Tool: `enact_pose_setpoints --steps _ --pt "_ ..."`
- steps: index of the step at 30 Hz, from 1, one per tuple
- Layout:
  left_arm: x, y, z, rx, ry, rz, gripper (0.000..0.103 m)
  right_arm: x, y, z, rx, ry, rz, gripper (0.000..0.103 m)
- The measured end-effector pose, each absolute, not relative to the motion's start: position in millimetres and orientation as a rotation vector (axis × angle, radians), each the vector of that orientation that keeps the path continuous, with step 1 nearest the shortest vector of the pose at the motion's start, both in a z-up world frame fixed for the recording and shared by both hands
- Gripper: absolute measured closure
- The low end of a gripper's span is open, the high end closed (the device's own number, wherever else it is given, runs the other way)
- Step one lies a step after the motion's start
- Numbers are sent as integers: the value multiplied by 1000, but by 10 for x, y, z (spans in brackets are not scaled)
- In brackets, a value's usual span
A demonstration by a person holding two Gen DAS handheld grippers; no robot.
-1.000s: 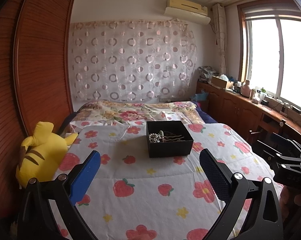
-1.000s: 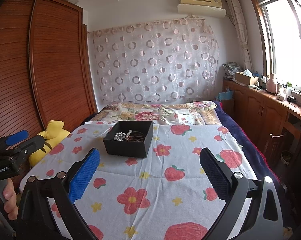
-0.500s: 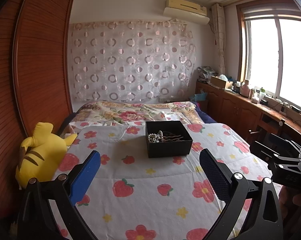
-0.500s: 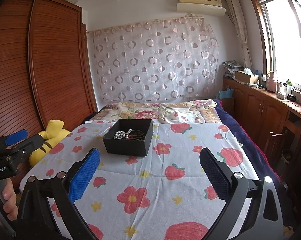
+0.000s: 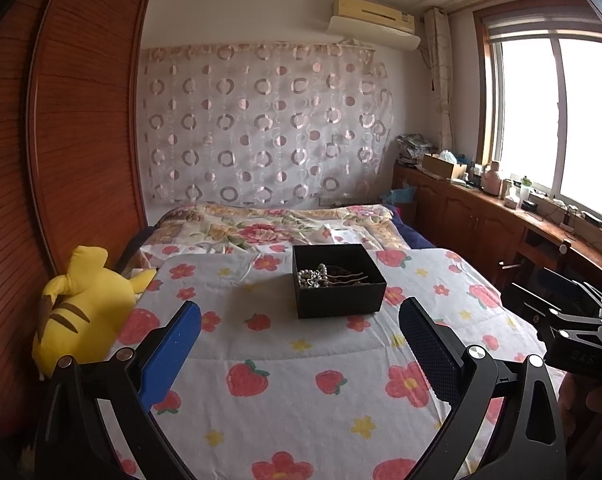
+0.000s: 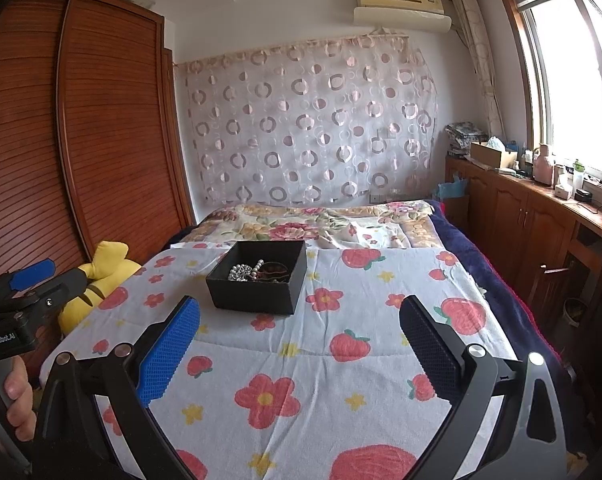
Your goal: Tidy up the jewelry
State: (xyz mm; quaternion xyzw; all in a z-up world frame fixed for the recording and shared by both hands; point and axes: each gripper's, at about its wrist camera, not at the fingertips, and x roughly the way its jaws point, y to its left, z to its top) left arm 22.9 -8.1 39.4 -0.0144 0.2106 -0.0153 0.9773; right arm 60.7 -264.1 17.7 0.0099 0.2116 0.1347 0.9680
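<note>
A black open box sits on the flowered bedspread in the middle of the bed; it also shows in the right wrist view. Inside lie a silver bead bracelet and dark strands of jewelry. My left gripper is open and empty, held above the bed short of the box. My right gripper is open and empty too, short of the box and to its right. Each gripper shows at the edge of the other's view.
A yellow plush toy lies at the bed's left edge by the wooden wardrobe. A wooden counter with bottles and boxes runs under the window on the right. A folded floral quilt lies at the bed's head.
Both grippers have drifted very slightly; the box sits a touch higher in both views. Jaws stay open, nothing was picked up.
</note>
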Motion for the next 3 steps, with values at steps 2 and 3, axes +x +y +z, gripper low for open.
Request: enact_pose_setpoints --steps 2,3 --pt "228 -83 391 -26 424 -29 7 601 -2633 164 20 428 272 2" --pt "232 -84 389 -24 424 -29 7 601 -2631 159 20 428 272 2"
